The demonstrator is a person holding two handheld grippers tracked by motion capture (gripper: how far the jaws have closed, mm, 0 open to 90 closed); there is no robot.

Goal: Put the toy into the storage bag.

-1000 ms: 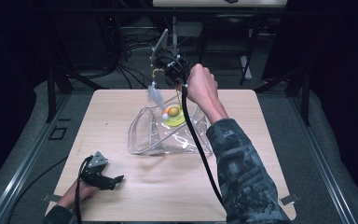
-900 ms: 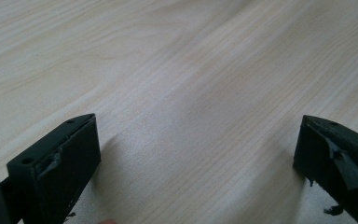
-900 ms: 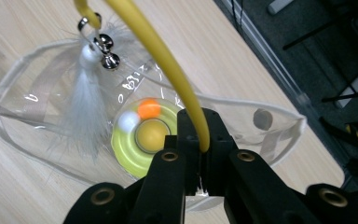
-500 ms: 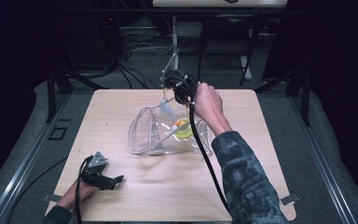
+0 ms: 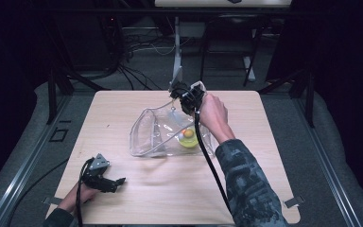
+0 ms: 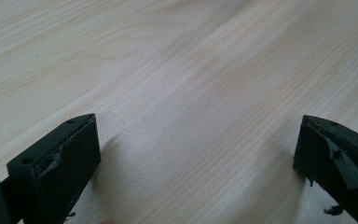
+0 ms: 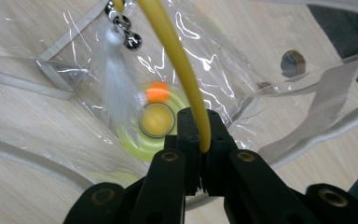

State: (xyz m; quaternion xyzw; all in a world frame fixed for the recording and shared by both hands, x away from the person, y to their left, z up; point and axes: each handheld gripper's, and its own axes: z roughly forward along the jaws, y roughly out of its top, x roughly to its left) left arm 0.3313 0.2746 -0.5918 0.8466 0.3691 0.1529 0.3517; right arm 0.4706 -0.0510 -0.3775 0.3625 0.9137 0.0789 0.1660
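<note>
clenched on a yellow wand [image 7: 182, 70] in the right gripper [image 7: 199, 140], held steep so the white feather [image 7: 116, 88] and small bells [image 7: 126, 35] dangle into the mouth of the clear plastic bag [image 5: 156, 135]. probably lowering the toy to join the yellow ring with its orange ball [image 7: 156, 116] already inside. bag lying mid-desk [image 5: 123, 198], opening toward the far edge. right hand [image 5: 212, 113] poised over the bag's far rim, wrist bent down. left gripper [image 5: 106, 179] released, jaws wide, resting low near the desk's near left corner.
</note>
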